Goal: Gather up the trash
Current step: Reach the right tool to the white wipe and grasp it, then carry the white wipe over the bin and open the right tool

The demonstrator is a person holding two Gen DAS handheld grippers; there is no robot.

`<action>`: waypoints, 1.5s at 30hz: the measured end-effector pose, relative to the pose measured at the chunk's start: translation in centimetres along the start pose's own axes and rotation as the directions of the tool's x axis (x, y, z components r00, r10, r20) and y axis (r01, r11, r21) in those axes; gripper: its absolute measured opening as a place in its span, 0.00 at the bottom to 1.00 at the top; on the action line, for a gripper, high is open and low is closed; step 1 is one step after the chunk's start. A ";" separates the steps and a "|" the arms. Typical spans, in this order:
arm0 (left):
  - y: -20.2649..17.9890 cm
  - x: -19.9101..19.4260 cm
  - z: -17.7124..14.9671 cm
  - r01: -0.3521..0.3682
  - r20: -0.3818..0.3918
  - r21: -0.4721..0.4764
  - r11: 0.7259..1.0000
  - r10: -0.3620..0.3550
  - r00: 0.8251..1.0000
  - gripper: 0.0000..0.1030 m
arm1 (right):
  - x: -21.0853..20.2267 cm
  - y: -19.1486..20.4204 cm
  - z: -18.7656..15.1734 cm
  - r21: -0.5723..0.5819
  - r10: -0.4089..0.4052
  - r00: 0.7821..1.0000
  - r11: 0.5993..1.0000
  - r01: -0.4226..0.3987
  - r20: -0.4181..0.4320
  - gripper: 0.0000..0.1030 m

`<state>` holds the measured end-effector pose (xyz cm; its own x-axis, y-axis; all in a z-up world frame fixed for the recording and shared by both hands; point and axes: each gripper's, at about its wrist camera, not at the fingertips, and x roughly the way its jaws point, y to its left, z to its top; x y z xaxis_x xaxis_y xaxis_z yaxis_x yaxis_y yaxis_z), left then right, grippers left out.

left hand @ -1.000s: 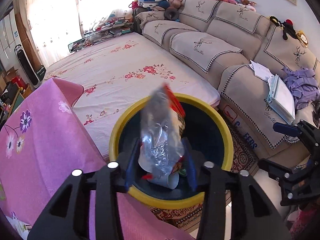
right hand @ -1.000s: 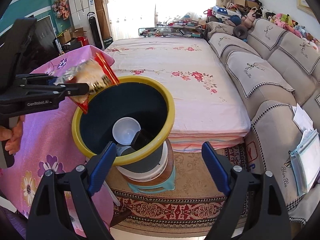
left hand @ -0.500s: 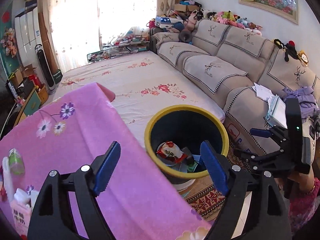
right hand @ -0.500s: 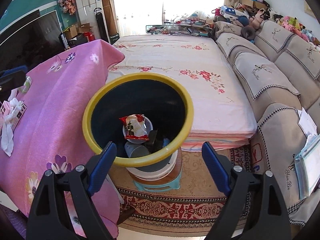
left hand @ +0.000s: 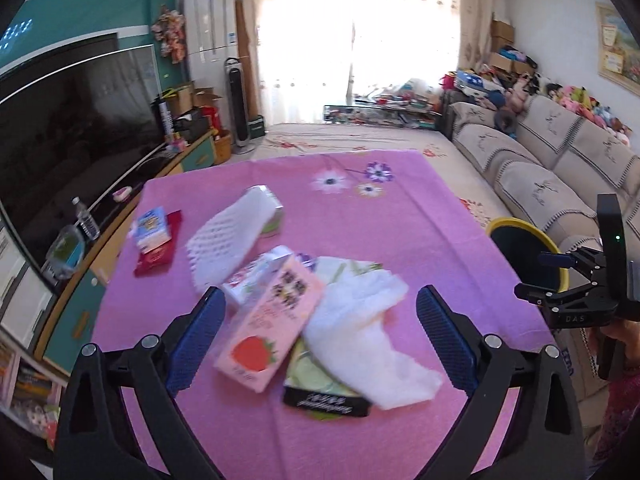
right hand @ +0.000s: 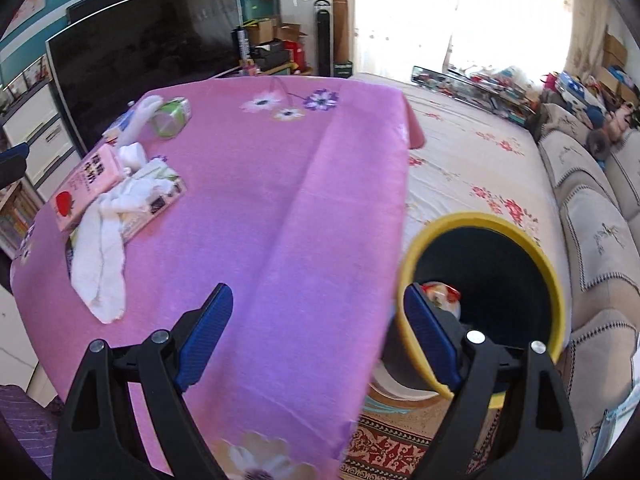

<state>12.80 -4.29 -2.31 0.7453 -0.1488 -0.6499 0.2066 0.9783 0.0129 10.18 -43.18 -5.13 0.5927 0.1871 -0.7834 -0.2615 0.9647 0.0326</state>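
My left gripper point(left hand: 320, 332) hangs above the pink tablecloth point(left hand: 400, 240), jaws wide and still opening, nothing pressed between them. Below it lie a pink strawberry milk carton point(left hand: 268, 324), a crumpled white tissue point(left hand: 368, 332) and a green-and-black packet point(left hand: 324, 392). Further back are a white foam net point(left hand: 228, 236), a small blue carton point(left hand: 150, 228) and a red wrapper point(left hand: 160, 256). My right gripper point(right hand: 318, 336) is open and empty over the table's near edge, beside the yellow-rimmed trash bin point(right hand: 552, 272). A red snack wrapper point(right hand: 440, 294) lies inside the bin.
A sofa point(left hand: 560, 160) and a flowered bed point(right hand: 480, 160) stand beyond the bin. A large TV point(left hand: 72, 120) on a low cabinet runs along the left. A patterned rug point(right hand: 392, 444) lies under the bin. A hand point(left hand: 624, 340) holds the right gripper.
The left gripper let the snack wrapper fall into the bin, opened wide and swung left over the table's litter. The right gripper swung left from above the bin to the table edge.
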 end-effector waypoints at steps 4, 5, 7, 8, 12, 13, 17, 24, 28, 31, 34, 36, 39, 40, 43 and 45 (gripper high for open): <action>6.1 -1.3 -2.1 -0.075 0.003 -0.070 0.995 0.076 0.997 0.92 | 1.2 6.2 1.9 -0.098 0.092 0.996 0.991 -0.092 -0.005 0.80; 7.0 -1.6 -2.6 -0.088 0.006 -0.081 0.993 0.089 0.996 0.92 | 1.4 7.6 2.2 -0.117 0.114 0.993 0.986 -0.115 -0.009 0.80; 8.3 -2.2 -3.3 -0.111 0.010 -0.097 0.989 0.112 0.994 0.92 | 1.7 10.3 2.7 -0.151 0.154 0.988 0.976 -0.155 -0.015 0.79; 9.0 -2.4 -3.6 -0.121 0.010 -0.104 0.987 0.123 0.992 0.92 | 1.9 11.5 2.8 -0.164 0.173 0.985 0.971 -0.174 -0.016 0.78; 11.2 -2.8 -4.9 -0.131 0.006 -0.130 0.983 0.133 0.991 0.92 | 2.4 15.4 3.6 -0.207 0.216 0.976 0.954 -0.215 -0.021 0.73; 10.7 -2.7 -4.8 -0.129 0.003 -0.134 0.983 0.130 0.991 0.92 | 2.5 16.1 3.9 -0.215 0.220 0.975 0.952 -0.219 -0.022 0.69; 10.6 -2.6 -5.3 -0.114 -0.004 -0.146 0.983 0.115 0.993 0.92 | 3.5 18.0 4.8 -0.247 0.211 0.977 0.945 -0.213 -0.033 0.66; 10.5 -2.1 -5.8 -0.104 -0.014 -0.152 0.983 0.103 0.995 0.92 | 6.0 19.5 5.4 -0.272 0.180 0.980 0.942 -0.196 -0.083 0.52; 10.4 -1.8 -5.8 -0.101 -0.019 -0.157 0.982 0.099 0.995 0.92 | 6.4 19.3 5.2 -0.282 0.175 0.981 0.940 -0.192 -0.083 0.13; 10.4 -1.4 -5.9 -0.100 -0.024 -0.159 0.982 0.097 0.995 0.92 | 5.4 19.0 5.4 -0.278 0.192 0.979 0.939 -0.201 -0.061 0.09; 10.3 -1.2 -5.7 -0.097 -0.025 -0.157 0.983 0.094 0.995 0.92 | 4.0 18.2 5.7 -0.266 0.202 0.979 0.942 -0.203 -0.032 0.09; 10.2 -1.1 -5.7 -0.098 -0.023 -0.154 0.983 0.096 0.995 0.92 | 2.7 17.5 6.0 -0.252 0.216 0.976 0.944 -0.212 -0.010 0.09; 9.9 -1.0 -5.6 -0.099 -0.021 -0.150 0.984 0.097 0.995 0.92 | 0.5 16.5 6.4 -0.244 0.216 0.976 0.949 -0.201 0.036 0.09; 9.9 -1.0 -5.6 -0.098 -0.022 -0.150 0.984 0.096 0.995 0.92 | -0.2 16.1 6.6 -0.239 0.216 0.975 0.951 -0.198 0.051 0.09; 9.6 -0.9 -5.5 -0.095 -0.023 -0.142 0.985 0.093 0.995 0.92 | -2.2 14.4 6.9 -0.221 0.198 0.976 0.960 -0.174 0.094 0.09; 9.3 -0.9 -5.6 -0.093 -0.025 -0.136 0.986 0.090 0.996 0.92 | -3.3 12.9 7.0 -0.198 0.178 0.977 0.968 -0.153 0.116 0.09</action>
<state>10.49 5.77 -5.88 0.7447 -0.0561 -0.6651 0.0485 0.9984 -0.0299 10.23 -30.08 2.19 0.6209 0.3762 -0.6877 -0.4947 0.8686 0.0285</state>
